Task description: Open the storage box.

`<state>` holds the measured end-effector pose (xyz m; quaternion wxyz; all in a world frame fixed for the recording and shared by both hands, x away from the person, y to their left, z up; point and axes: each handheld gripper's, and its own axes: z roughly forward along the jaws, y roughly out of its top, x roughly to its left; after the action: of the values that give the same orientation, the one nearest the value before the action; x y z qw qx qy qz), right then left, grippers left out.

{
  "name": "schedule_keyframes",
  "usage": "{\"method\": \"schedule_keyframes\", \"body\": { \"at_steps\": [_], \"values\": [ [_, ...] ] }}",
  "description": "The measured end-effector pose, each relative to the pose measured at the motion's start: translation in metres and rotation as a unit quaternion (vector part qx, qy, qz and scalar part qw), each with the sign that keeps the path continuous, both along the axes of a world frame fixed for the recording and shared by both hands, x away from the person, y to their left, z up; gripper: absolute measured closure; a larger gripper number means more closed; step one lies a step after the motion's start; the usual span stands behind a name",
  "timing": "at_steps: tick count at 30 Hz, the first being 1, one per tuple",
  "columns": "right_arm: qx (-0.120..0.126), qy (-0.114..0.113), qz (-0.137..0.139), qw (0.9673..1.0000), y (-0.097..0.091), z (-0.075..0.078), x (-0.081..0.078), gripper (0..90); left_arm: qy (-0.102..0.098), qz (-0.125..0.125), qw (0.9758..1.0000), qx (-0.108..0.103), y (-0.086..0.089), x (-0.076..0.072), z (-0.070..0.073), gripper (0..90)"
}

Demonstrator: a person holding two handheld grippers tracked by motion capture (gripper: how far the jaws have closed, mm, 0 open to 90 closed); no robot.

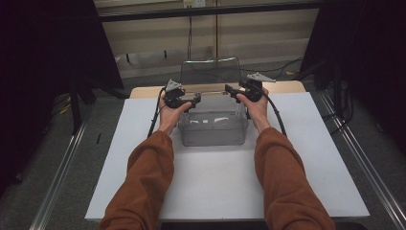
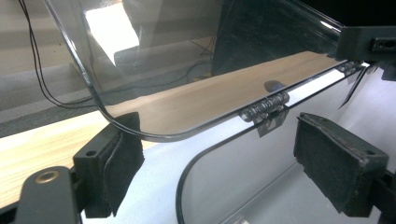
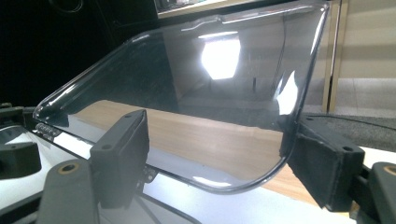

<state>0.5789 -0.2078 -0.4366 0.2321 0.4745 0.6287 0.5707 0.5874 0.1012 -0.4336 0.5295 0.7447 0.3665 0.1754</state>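
Note:
A clear plastic box (image 1: 213,125) stands on the white board (image 1: 220,177), its hinged clear lid (image 1: 209,71) raised upright at the back. My left gripper (image 1: 187,99) is at the lid's lower left corner, my right gripper (image 1: 238,91) at its lower right corner. In the left gripper view the jaws are wide apart, so the gripper (image 2: 224,154) is open; the lid's rounded edge (image 2: 140,133) rests against the left pad (image 2: 112,161), with a hinge (image 2: 266,106) beyond. The right gripper (image 3: 224,149) is also open, and the lid's curved edge (image 3: 285,149) meets its right pad (image 3: 322,163).
The white board lies on a wooden table (image 1: 287,86), whose strip shows behind the box. Black stands (image 1: 76,96) and cables (image 1: 282,67) sit on the floor beyond. Metal rails (image 1: 62,167) run along both sides. The person's orange sleeves (image 1: 143,182) reach in from the front.

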Motion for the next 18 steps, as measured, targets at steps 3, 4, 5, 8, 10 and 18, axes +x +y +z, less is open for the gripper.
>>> {"method": "schedule_keyframes", "body": {
  "at_steps": [3, 4, 5, 8, 10, 18],
  "values": [
    [0.006, 0.004, -0.002, 1.0, 0.0, -0.0004, -0.0001, 22.6, 0.001, -0.002, 1.0, 0.006, -0.0003, -0.0004, -0.0007, 17.9],
    [0.006, 0.005, -0.003, 1.0, 0.0, -0.0005, -0.0002, 22.7, 0.001, -0.002, 1.0, 0.002, -0.0006, -0.0006, -0.001, 18.1],
    [0.009, 0.007, -0.005, 0.9999, 0.0002, -0.0008, -0.0005, 22.7, 0.002, -0.003, 1.0, -0.003, -0.0003, -0.0002, -0.0013, 18.9],
    [0.009, 0.007, -0.006, 0.9999, 0.0002, -0.0009, -0.0006, 22.8, 0.002, -0.007, 1.0, -0.003, -0.0003, -0.0003, -0.0013, 18.9],
    [0.011, 0.007, -0.007, 0.9999, 0.0001, -0.0012, -0.0005, 22.7, 0.003, -0.005, 1.0, -0.003, -0.0003, -0.0003, -0.0015, 18.9],
    [0.031, 0.018, -0.012, 0.9993, -0.0003, -0.0033, -0.0004, 22.7, 0.004, -0.001, 1.0, -0.005, -0.0008, -0.0007, -0.0018, 19.8]
  ]
}}
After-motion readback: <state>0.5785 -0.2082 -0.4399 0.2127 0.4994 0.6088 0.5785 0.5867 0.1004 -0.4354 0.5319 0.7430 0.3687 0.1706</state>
